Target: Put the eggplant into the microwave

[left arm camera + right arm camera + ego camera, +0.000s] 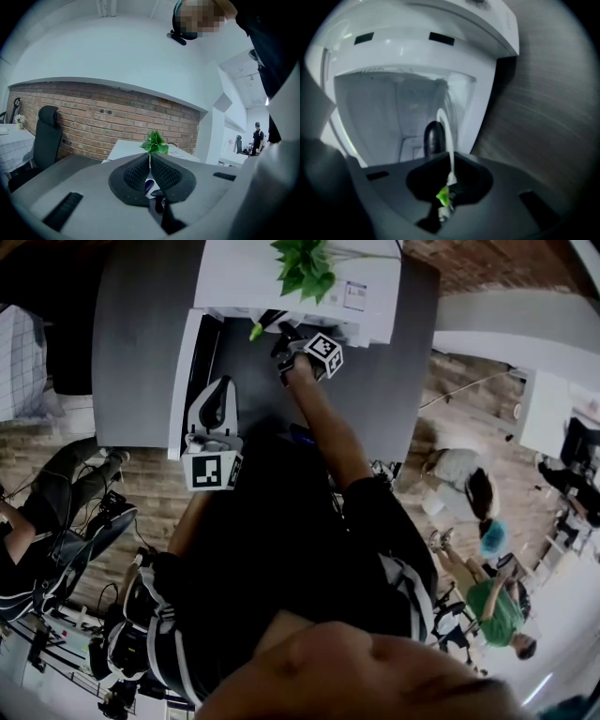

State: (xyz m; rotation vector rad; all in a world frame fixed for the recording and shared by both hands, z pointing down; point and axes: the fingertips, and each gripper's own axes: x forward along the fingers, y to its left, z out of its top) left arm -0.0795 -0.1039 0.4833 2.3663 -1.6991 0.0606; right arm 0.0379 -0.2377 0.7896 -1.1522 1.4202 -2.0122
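Eggplant is gripped, apparently at its green stem end, by the clenched fingers of the right gripper. Its dark body projects into the open cavity of the microwave, which stands on the grey bench. Left gripper is held beside the open door, fingers closed together on nothing.

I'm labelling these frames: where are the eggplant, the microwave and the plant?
eggplant (433,138): right gripper view, its dark rounded end.
microwave (412,49): right gripper view, white front frame above the opening.
plant (305,268): head view, its green leaves.
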